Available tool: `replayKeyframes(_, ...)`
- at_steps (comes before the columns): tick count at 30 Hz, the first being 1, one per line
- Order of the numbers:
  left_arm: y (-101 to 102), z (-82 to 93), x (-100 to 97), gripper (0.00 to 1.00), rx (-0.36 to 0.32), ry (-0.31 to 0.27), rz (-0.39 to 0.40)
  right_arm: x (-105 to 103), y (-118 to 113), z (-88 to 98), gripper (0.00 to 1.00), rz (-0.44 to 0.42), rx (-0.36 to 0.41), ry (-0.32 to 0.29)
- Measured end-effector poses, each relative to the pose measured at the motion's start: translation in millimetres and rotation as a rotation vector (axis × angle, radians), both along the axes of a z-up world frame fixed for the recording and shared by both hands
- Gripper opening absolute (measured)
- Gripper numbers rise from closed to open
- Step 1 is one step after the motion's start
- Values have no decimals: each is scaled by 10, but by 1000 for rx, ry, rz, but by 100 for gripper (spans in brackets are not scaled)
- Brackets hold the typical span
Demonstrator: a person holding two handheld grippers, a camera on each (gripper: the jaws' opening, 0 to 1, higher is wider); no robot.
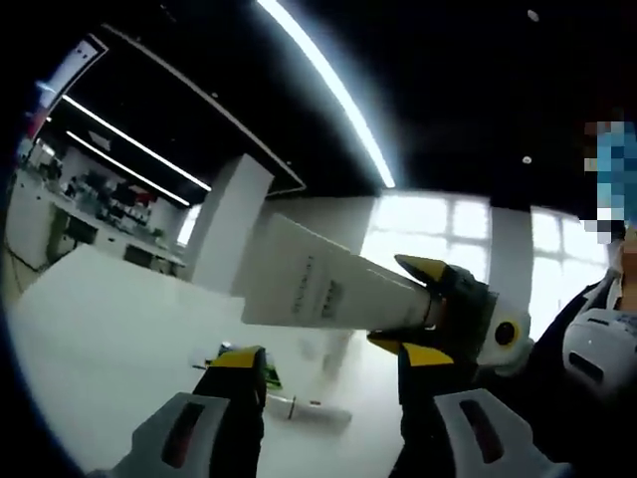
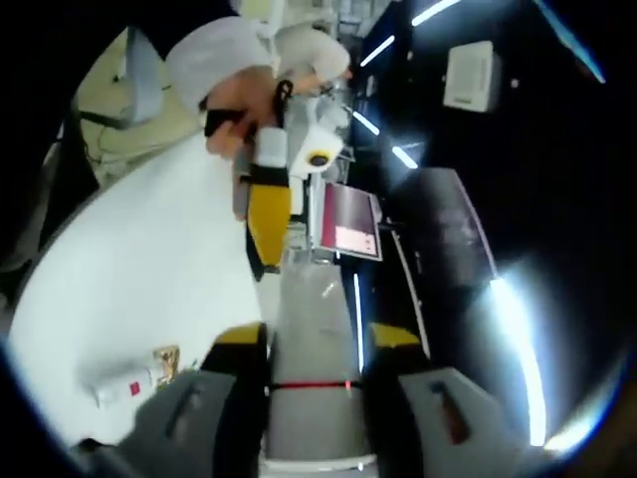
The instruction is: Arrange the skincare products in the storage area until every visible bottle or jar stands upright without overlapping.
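R gripper [image 2: 314, 349] jaws clamped on 1 white tube [image 2: 317, 329]; L gripper [image 1: 328, 373] jaws apart; 1 bottle [image 1: 304, 408] on table [image 1: 109, 329].

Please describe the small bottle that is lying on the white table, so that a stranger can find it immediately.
Start from the white table. Near its edge, beside the right gripper that clamps the big white tube, lies a small white bottle on its side. It has a red band and a gold top, unlike the tall, plain tube held up in the air.

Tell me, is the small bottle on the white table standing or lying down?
Lying down: the small bottle rests lengthwise on the white table.
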State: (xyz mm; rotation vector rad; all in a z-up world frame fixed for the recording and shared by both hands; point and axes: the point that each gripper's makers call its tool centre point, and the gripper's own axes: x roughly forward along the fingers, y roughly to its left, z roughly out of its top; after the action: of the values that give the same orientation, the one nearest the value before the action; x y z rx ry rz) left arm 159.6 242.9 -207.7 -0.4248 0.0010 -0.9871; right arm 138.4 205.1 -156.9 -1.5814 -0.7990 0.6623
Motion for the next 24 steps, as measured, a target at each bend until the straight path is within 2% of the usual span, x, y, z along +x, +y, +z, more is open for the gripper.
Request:
replayKeyframes(3, 32, 68, -3, 50, -56, -8, 0, -53, 21, 15, 37, 15, 2, -17)
replayKeyframes(9, 30, 162, -54, 48, -90, -39, -21, -179, 49, 64, 37, 61, 36, -21)
replayKeyframes(12, -15, 254, -140, 48, -128, -65, -66, -210, 59, 63, 37, 71, 56, -5)
replayKeyframes(14, -36, 263, -163, 48, -128, -65, -80, -222, 64, 62, 37, 75, 71, -3)
replayKeyframes(18, -97, 263, -215, 38, -113, -91, -99, -225, 65, 66, 37, 79, 101, 9)
replayKeyframes(24, -88, 358, -293, 29, -149, -129, -131, -217, 21, 98, 37, 83, 186, 66)
